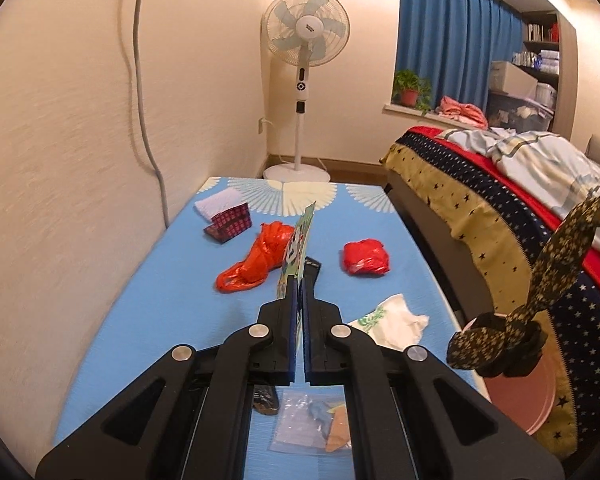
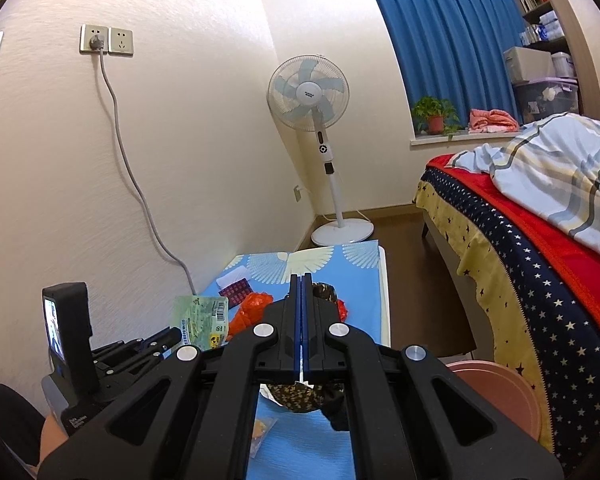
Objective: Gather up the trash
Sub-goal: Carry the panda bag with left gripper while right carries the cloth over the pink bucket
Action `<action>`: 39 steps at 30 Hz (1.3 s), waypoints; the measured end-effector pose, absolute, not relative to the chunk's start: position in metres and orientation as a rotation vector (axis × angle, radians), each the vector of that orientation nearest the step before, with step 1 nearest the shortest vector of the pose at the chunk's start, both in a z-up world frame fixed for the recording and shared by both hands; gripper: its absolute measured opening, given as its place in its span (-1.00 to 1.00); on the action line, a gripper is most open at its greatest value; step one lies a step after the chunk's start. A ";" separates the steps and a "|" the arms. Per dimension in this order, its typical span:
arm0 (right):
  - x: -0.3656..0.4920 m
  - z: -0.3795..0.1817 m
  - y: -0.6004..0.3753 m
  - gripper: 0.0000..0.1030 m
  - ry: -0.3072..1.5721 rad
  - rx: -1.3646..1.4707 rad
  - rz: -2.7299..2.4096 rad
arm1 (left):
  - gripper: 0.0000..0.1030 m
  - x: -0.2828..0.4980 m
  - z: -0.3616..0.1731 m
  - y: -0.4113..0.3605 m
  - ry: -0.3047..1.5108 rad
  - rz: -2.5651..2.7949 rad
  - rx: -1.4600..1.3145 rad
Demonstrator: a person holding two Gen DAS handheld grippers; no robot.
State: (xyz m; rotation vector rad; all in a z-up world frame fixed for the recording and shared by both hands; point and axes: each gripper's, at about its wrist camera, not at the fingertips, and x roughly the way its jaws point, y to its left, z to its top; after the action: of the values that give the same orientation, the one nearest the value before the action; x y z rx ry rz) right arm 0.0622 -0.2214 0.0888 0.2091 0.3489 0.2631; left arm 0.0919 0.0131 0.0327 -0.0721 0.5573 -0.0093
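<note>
The left tongs [image 1: 300, 300] are pressed together on a printed green-and-white wrapper [image 1: 294, 252], held by its lower edge so the flat sheet stands on edge above the blue surface [image 1: 148, 320], its long axis running forward and up from the tips toward the fan [image 1: 306, 34]. From the right wrist view the same wrapper [image 2: 200, 322] shows its broad face, with a barcode and small print, raised at the end of the left tongs [image 2: 172, 334]. The right tongs [image 2: 302, 292] are likewise closed, on a dark gold-starred bag [image 2: 300, 398] that sags beneath the fingers in that view. Only the left wrist view shows its whole run: the bag [image 1: 540, 292] hangs as a long twisted strip, slanting from upper right down to a bunched end over the pink bin [image 1: 516, 392] that stands beside the bed [image 1: 500, 208]. Still lying on the surface are an orange plastic bag [image 1: 256, 258] just left of the wrapper, a red crumpled bag [image 1: 366, 258] to the right, a white crumpled bag [image 1: 392, 322] nearer the right edge, a clear packet [image 1: 312, 424] under the tongs, and a red blister pack [image 1: 230, 222] with a white cloth [image 1: 218, 202] at the far left. The right wrist view alone shows the wall sockets [image 2: 106, 40] with a grey cable [image 2: 118, 136] trailing down.
</note>
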 end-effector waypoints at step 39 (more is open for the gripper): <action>0.057 0.086 -0.311 -1.00 0.384 0.217 -0.067 | -0.96 0.091 0.034 -0.088 0.544 -0.408 -0.134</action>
State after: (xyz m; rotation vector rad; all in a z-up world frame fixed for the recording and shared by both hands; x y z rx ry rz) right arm 0.0571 -0.3110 0.0858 0.2172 0.3843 -0.0672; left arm 0.0914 -0.0881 0.0337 -0.1342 0.5444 -0.4085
